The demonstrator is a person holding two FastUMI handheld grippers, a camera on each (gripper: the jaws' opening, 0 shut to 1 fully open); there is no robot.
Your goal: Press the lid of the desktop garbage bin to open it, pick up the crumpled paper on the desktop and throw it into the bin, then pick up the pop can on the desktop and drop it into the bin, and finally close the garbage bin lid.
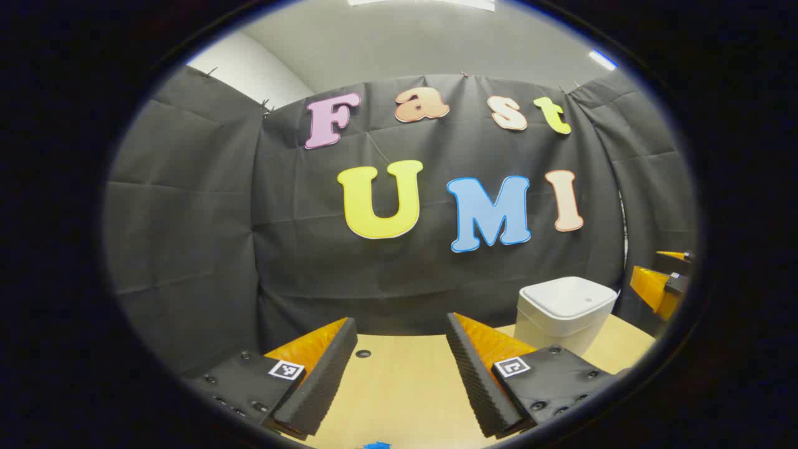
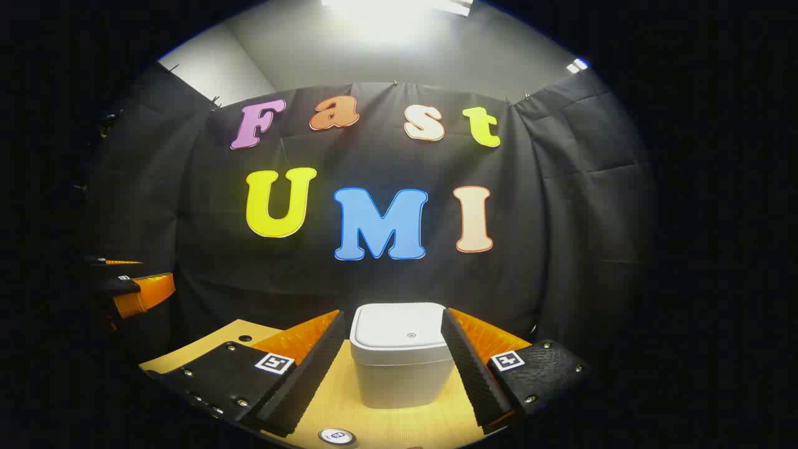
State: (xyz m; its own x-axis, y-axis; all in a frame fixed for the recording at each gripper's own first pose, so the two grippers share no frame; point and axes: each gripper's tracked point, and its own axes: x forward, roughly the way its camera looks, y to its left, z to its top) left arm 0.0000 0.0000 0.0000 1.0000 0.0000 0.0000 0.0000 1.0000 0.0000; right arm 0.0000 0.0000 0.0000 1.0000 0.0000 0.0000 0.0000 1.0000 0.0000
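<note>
The bin (image 2: pixel 402 355) stands on the table (image 2: pixel 386 430) with its lid (image 2: pixel 399 327) down flat; a small round dot sits near the middle of the lid. In the right gripper view the bin is at 6 o'clock, low in the middle, straight ahead of the right gripper (image 2: pixel 393 374) and framed between its two fingers, which are spread wide and touch nothing; the bin lies beyond the tips, apart from them. At the very bottom of that view, also 6 o'clock, a small round can top (image 2: pixel 336 436) is partly cut off at the edge, nearer the camera than the bin. In the left gripper view the bin (image 1: pixel 564 315) is at 4 o'clock, off to the right of the left gripper (image 1: pixel 402 374), whose fingers are likewise spread apart over bare table (image 1: pixel 399 386) with nothing between them. A small dark hole (image 1: pixel 363 353) in the table shows between the fingertips, toward the wall. At the bottom edge, 6 o'clock, a small blue scrap (image 1: pixel 377 445) is mostly cut off; what it is I cannot tell. The right gripper (image 1: pixel 661 284) appears at 3 o'clock in the left gripper view, raised beside the bin; the left gripper (image 2: pixel 134 290) appears at 9 o'clock in the right gripper view, well apart from the bin.
</note>
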